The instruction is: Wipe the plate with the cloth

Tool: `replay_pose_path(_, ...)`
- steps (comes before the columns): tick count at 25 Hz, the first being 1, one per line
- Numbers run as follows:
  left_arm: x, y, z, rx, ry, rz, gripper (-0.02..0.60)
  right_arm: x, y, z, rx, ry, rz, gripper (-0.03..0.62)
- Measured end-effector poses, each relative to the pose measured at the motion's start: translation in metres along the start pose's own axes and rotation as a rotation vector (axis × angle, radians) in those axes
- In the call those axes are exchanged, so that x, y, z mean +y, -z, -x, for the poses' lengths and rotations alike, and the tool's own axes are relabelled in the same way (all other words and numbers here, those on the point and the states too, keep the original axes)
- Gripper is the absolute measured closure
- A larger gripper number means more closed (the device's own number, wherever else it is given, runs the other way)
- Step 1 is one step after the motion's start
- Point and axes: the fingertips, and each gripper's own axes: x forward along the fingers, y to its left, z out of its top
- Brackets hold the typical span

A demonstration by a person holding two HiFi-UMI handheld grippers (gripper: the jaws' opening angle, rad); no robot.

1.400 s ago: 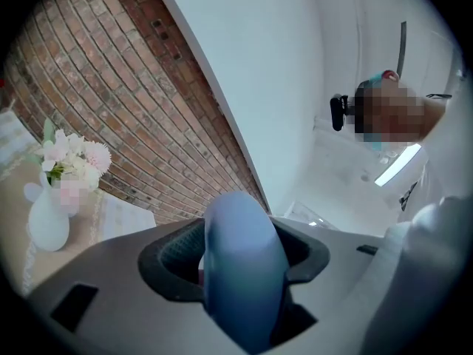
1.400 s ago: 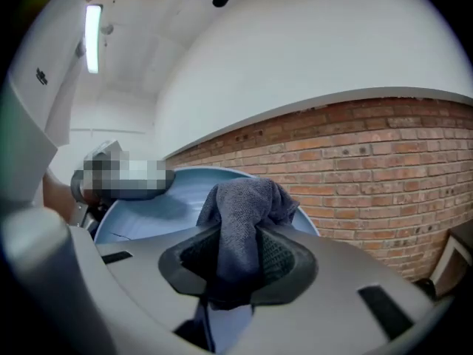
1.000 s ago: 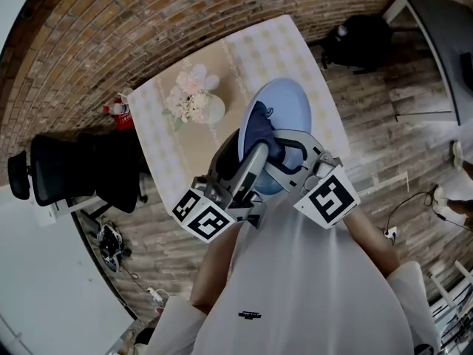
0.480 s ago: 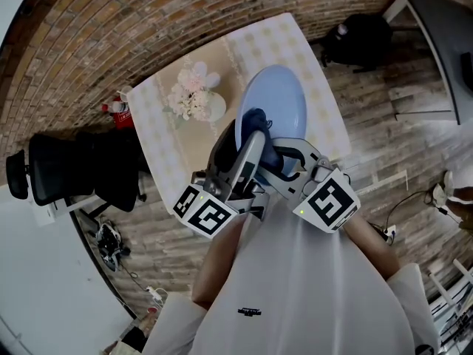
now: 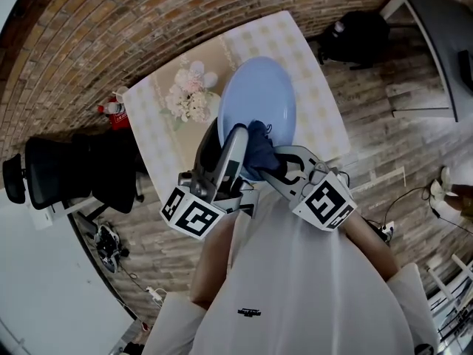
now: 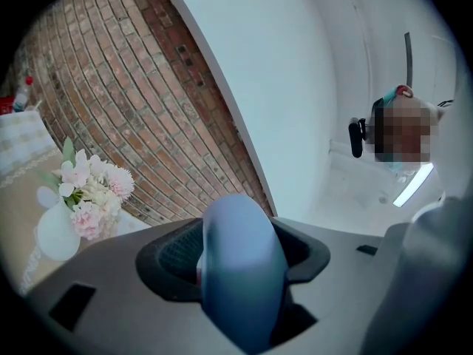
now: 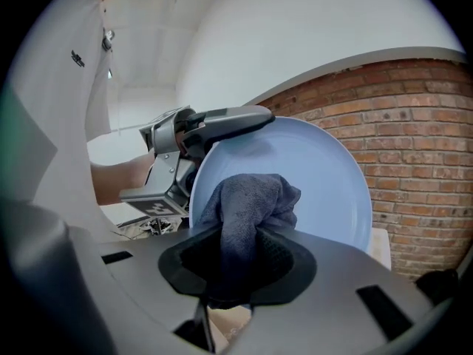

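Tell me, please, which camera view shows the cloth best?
The right gripper view: the dark cloth fills its centre, bunched in the right gripper against the plate. The head view shows only a small dark bundle, partly hidden by that gripper. The left gripper view shows none of it, just the plate's edge.

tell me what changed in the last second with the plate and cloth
In the head view the plate has shifted left and away from the person, showing more bare face. The cloth has slid down to the plate's near edge. Unchanged: left gripper clamps the plate's rim, right gripper holds the cloth, flowers stand on the table.
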Motion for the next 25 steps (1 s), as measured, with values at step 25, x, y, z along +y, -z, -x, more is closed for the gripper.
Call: replay_pose_path(25,-0.033,0.012,-0.002,0.058,0.058,-0.137,0.322,-0.101,0.056,0.005,0.065,0.272,-0.267,0.468)
